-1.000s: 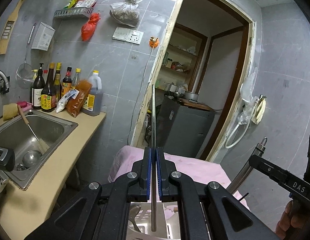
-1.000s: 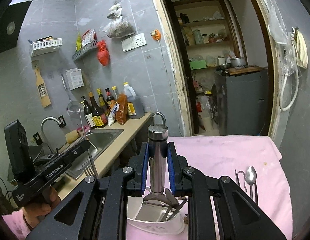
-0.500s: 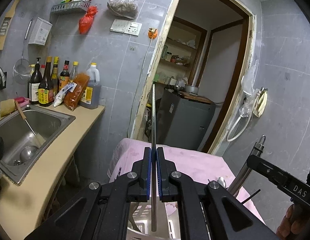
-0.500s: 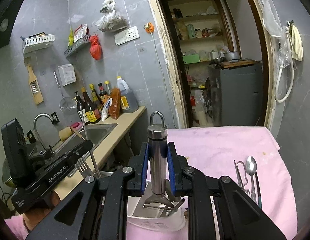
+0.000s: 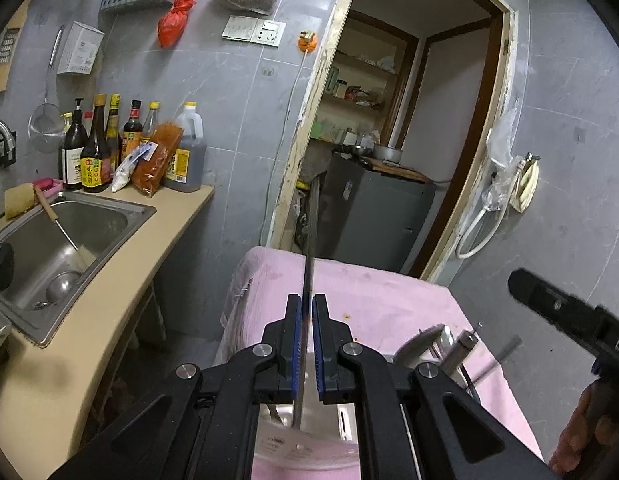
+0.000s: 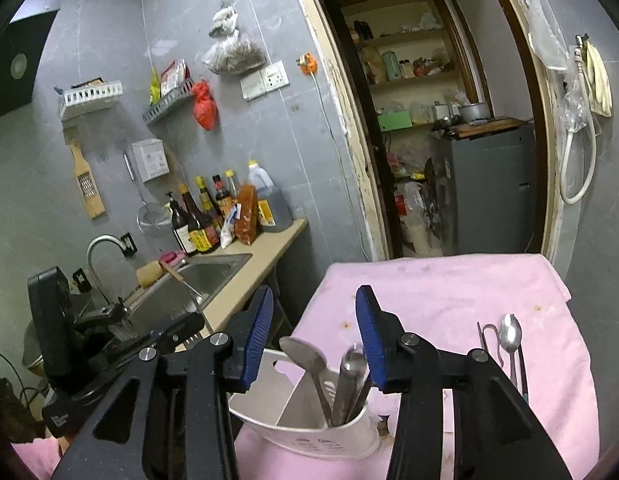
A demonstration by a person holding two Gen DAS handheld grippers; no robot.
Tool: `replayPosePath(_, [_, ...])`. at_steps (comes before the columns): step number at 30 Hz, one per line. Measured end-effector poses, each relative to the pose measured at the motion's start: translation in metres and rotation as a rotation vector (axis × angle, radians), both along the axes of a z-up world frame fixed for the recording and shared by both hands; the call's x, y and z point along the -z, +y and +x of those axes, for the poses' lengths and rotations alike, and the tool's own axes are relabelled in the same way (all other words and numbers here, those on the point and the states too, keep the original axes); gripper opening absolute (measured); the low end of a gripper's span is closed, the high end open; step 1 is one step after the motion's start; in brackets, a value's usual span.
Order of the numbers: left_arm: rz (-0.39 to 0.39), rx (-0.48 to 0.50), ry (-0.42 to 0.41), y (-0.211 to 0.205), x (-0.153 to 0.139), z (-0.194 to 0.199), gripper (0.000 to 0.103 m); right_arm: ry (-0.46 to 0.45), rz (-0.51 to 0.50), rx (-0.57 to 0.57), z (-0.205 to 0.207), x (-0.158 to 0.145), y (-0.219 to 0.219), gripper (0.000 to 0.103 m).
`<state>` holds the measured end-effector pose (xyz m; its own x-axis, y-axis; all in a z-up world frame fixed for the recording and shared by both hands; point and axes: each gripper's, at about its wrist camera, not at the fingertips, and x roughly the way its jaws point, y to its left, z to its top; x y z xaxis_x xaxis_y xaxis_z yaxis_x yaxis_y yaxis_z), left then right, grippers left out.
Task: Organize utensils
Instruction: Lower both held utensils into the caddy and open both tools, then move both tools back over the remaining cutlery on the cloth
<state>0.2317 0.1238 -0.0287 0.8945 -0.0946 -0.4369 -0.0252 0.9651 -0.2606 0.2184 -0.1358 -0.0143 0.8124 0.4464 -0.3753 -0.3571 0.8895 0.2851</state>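
- Since a second ago, right gripper point(image 6: 314, 334) let go; ladle point(image 6: 351, 376) now sits in the holder point(image 6: 309, 436), fingers spread wide.
- Left gripper point(image 5: 305, 344) pinches a fork point(image 5: 309, 248) upright over the holder, ready to drop in.

Sauce bottles point(image 5: 109, 148) stand beside the steel sink point(image 5: 65, 240).

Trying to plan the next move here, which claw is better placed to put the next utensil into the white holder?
Left. The left claw is shut on a thin utensil, directly above the white holder. The right claw is open and holds nothing; it would first have to fetch the spoon from the pink cloth.
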Motion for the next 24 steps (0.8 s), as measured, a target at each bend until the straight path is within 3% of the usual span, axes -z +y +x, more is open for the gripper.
replayPosePath(3, [0.0,-0.007,-0.006,-0.004,-0.007,-0.007,0.013,-0.019,0.01,0.014,-0.004,-0.007,-0.01,0.04])
replayPosePath(5, [-0.003,-0.015,-0.019,-0.008,-0.013,-0.012,0.029,-0.031,0.009,0.034,-0.006,-0.013,-0.019,0.051])
replayPosePath(9, [-0.003,-0.029,-0.044,-0.02,-0.026,-0.019,0.047,-0.056,0.001,0.084,-0.011,-0.021,-0.045,0.064])
replayPosePath(11, [0.004,-0.037,-0.056,-0.027,-0.032,-0.022,0.063,-0.068,-0.007,0.109,-0.012,-0.025,-0.058,0.074])
replayPosePath(17, [0.045,-0.056,-0.11,-0.069,-0.048,-0.027,0.094,-0.106,-0.068,0.189,-0.017,-0.031,-0.104,0.089])
replayPosePath(20, [0.054,-0.081,-0.145,-0.086,-0.052,-0.029,0.102,-0.133,-0.113,0.23,-0.021,-0.033,-0.125,0.097])
replayPosePath(24, [0.068,-0.089,-0.17,-0.115,-0.053,-0.026,0.103,-0.171,-0.183,0.278,-0.024,-0.036,-0.148,0.1])
